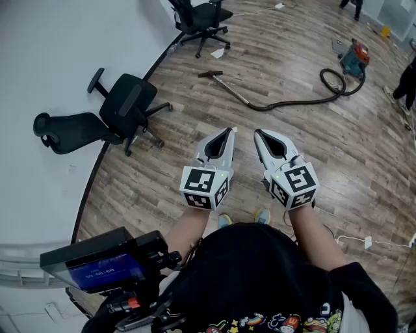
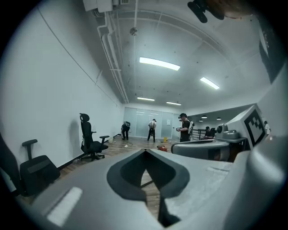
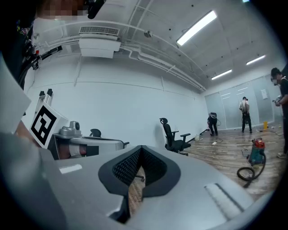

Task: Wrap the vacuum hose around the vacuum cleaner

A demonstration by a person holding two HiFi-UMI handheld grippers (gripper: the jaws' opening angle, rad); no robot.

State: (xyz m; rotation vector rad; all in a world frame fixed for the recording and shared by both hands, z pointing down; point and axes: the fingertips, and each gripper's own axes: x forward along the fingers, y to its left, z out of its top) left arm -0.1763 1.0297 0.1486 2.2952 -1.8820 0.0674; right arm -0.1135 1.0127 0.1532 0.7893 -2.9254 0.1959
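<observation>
black office chair (image 1: 123, 107) beside white wall (image 1: 52, 45), second chair (image 1: 203, 18) farther off, wooden floor (image 1: 195, 104)

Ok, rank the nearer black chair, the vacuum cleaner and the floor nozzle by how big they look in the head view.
1. nearer black chair, largest
2. vacuum cleaner
3. floor nozzle, smallest
The vacuum cleaner lies farther off, so real sizes stay unsure.

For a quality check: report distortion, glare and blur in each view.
Head view: evenly lit and sharp; hose and vacuum crisp, the wall edge bows slightly. Left gripper view: heavy fisheye, dark corners, bright ceiling lights, left gripper soft up close. Right gripper view: same fisheye, mosaic patch at top left, right gripper soft.
</observation>
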